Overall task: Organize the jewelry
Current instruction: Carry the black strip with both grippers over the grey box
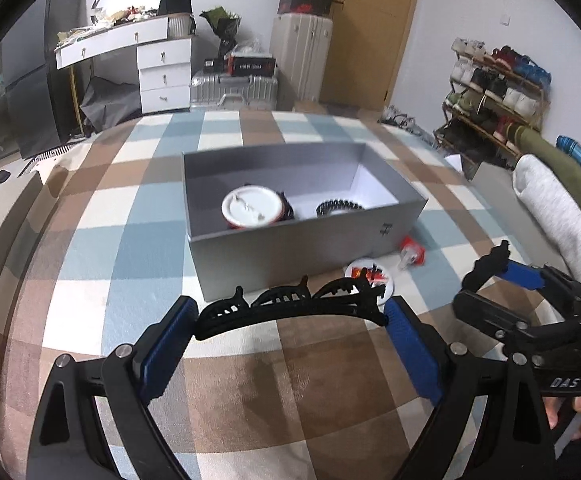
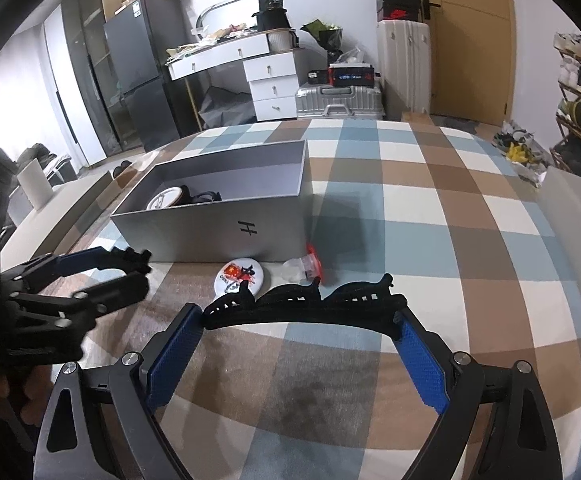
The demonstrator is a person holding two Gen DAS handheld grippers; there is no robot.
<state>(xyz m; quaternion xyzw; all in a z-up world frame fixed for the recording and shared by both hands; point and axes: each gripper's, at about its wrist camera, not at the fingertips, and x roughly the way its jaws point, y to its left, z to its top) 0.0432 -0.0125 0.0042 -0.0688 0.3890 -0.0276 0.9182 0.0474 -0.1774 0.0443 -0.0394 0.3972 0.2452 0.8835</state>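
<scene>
A grey open box [image 1: 290,246] [image 2: 210,228] sits on the checked surface. Inside it lie a round white badge with red rim [image 1: 252,207] [image 2: 165,199] and a black beaded bracelet [image 1: 338,207]. My left gripper [image 1: 290,316] is shut on a black lace hair clip [image 1: 290,306], held across its blue pads above the surface in front of the box. My right gripper [image 2: 302,316] is likewise shut on a black lace hair clip [image 2: 302,298]. A white badge with red print [image 1: 370,276] [image 2: 239,276] and a clear-and-red item [image 1: 410,254] [image 2: 306,266] lie by the box front.
The checked blue, brown and white cover [image 1: 250,380] [image 2: 410,216] spreads all round. A white pillow [image 1: 554,208] lies at the right edge. Beyond stand a white desk [image 1: 146,60], suitcases [image 1: 234,88] and a shoe rack [image 1: 494,92].
</scene>
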